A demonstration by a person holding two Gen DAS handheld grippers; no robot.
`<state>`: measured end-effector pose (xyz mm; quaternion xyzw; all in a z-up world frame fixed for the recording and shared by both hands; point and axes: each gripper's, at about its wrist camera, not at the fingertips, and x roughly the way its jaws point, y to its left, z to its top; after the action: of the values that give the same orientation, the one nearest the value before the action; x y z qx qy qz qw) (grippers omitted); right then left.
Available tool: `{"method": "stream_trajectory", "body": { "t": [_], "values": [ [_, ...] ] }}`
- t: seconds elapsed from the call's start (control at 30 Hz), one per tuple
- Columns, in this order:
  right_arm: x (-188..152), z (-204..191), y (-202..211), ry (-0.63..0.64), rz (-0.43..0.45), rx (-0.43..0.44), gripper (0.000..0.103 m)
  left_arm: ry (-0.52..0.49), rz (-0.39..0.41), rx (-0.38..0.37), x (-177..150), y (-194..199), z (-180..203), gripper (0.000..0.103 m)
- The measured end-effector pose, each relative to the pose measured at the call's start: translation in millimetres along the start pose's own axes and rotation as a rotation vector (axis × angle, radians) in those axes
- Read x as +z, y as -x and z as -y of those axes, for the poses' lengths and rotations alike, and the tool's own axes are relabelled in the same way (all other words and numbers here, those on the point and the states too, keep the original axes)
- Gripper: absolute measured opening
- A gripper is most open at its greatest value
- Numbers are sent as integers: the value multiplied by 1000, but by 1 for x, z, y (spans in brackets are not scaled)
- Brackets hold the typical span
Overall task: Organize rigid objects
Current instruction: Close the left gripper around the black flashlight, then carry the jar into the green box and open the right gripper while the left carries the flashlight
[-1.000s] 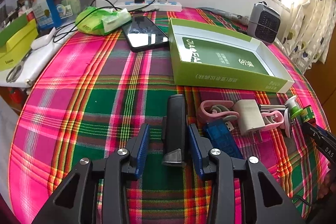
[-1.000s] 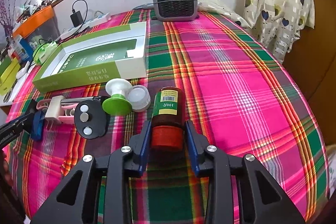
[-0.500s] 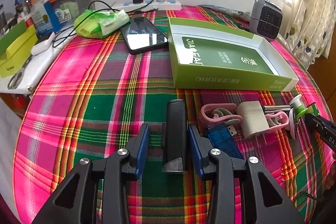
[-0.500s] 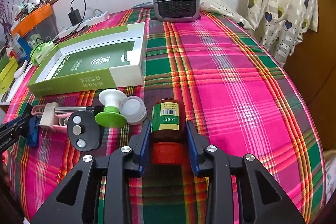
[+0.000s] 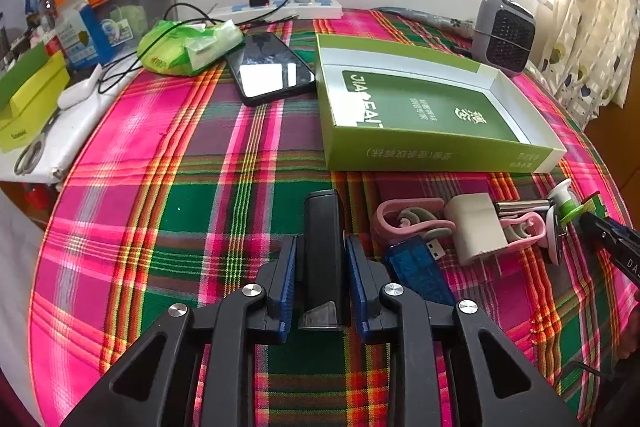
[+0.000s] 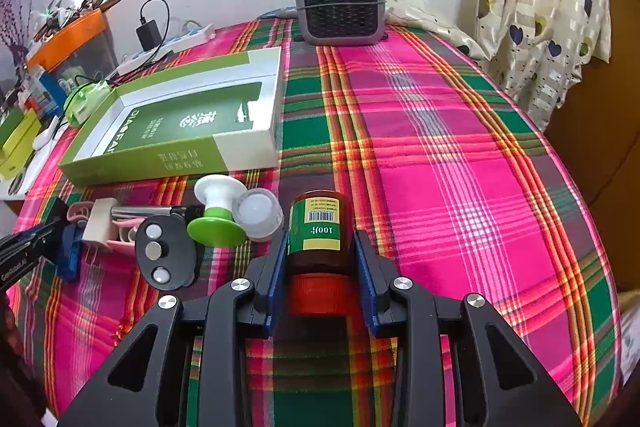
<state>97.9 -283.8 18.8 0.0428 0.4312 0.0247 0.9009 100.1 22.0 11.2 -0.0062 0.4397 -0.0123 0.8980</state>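
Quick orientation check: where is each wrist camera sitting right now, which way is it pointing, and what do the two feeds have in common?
Left wrist: sits behind the left gripper, looking forward across the plaid tablecloth toward the window wall; its black arms and blue pads flank a black oblong device.
Right wrist: sits behind the right gripper, facing the same wall; its pads flank a brown bottle with green label and red cap.
Shared: open green cardboard box, grey fan heater, pink clips.
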Motion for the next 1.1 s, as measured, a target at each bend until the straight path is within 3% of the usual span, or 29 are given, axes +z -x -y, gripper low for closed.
{"method": "stream_trajectory", "body": {
  "t": [0.57, 1.1],
  "values": [
    [56, -11, 25, 68, 91, 65, 33, -48, 59, -42, 46, 24, 7, 23],
    [116, -40, -28, 135, 30, 145, 33, -73, 34, -77, 110, -21, 24, 23]
  ]
}}
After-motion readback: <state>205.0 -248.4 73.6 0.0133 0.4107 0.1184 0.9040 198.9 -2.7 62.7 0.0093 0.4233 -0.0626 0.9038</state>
